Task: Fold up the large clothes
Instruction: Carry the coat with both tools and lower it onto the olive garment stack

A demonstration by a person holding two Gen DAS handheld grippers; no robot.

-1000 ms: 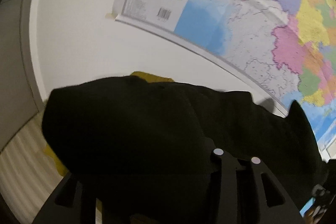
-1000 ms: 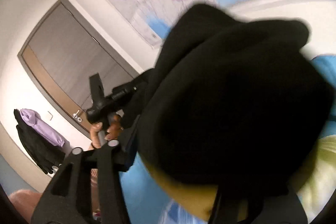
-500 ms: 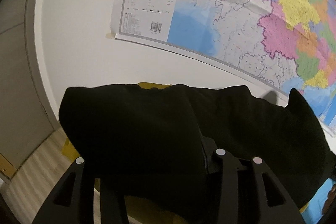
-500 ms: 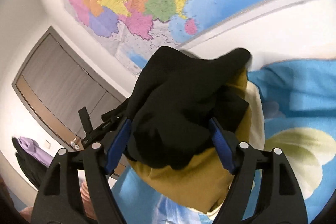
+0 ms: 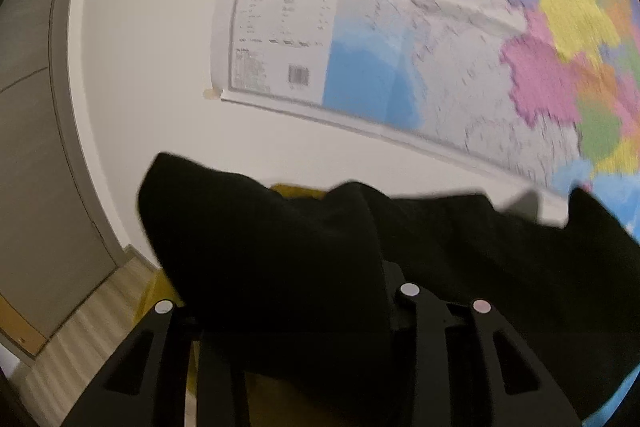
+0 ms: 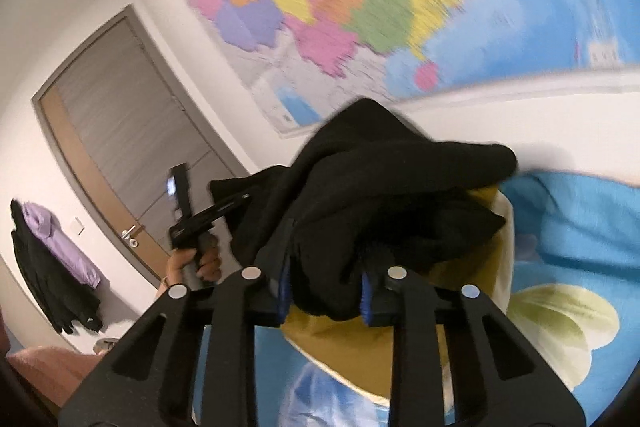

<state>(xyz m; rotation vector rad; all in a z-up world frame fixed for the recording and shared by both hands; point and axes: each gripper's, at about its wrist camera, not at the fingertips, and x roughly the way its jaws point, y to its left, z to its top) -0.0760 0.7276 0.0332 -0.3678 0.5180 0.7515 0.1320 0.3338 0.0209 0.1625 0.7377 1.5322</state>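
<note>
Big colourful wall map [image 5: 440, 39] behind, blue floral bedsheet [image 6: 580, 227] at 3 o'clock; both tongs, left [image 5: 288, 307] and right [image 6: 324, 291], clamp the bunched black-and-mustard fabric garment [image 6: 380, 187] aloft, so keep its edge taut, level.

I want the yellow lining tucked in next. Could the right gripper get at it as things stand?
Probably not yet: the right gripper is shut on the black garment, with the yellow lining just beneath. It would have to let go first.
</note>
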